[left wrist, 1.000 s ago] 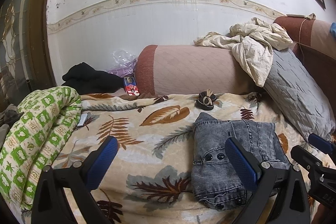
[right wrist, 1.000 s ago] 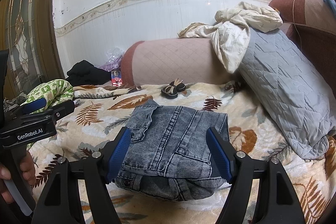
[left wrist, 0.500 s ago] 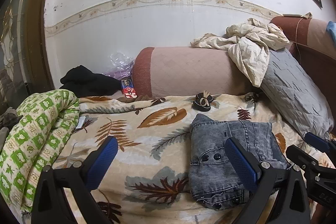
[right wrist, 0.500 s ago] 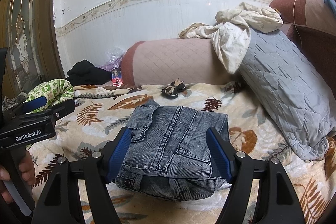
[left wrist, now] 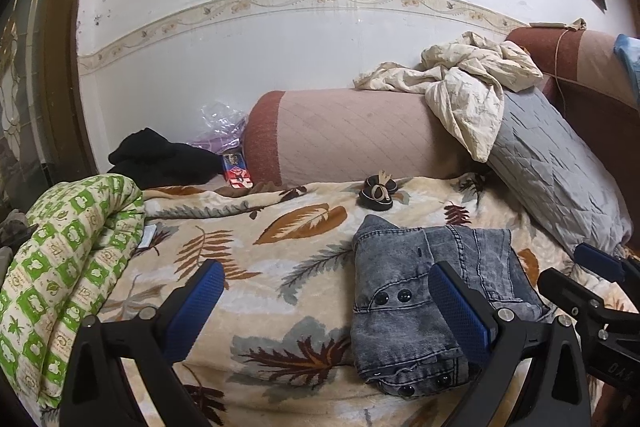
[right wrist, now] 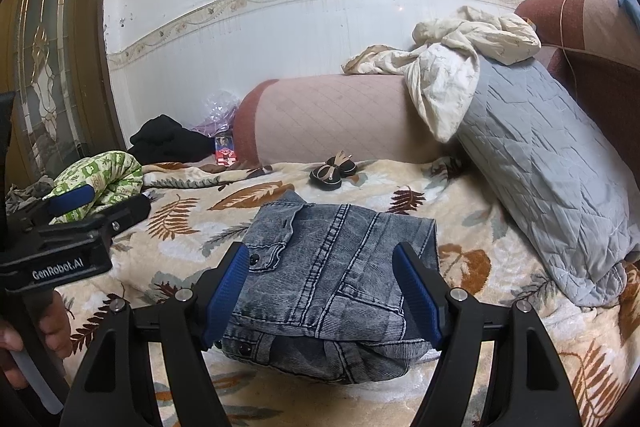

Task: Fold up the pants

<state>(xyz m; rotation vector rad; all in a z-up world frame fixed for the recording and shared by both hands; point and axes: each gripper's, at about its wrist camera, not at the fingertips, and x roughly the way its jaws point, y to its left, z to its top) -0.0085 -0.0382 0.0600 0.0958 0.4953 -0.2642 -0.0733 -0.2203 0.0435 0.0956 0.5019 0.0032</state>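
The grey denim pants (right wrist: 336, 259) lie folded into a compact bundle on the leaf-print blanket (right wrist: 256, 195). In the right wrist view my right gripper (right wrist: 322, 289) hovers over the near half of the bundle, jaws open, its blue pads apart from the cloth on either side. My left gripper (left wrist: 326, 301) is open too and holds nothing. It sits left of the pants (left wrist: 416, 287), with only its right finger overlapping their edge in the picture. Each gripper shows in the other's view: the right gripper (left wrist: 580, 275) at the far right, the left gripper (right wrist: 96, 209) at the left, held by a hand (right wrist: 52, 323).
A green-and-white rolled quilt (left wrist: 68, 267) lies at the left edge of the bed. A grey quilted pillow (right wrist: 552, 195) leans at the right under a crumpled cream sheet (right wrist: 452, 67). A small black shoe (right wrist: 334, 173) sits beyond the pants by the pink bolster (right wrist: 340, 119). Black clothing (left wrist: 160, 159) is at the back left.
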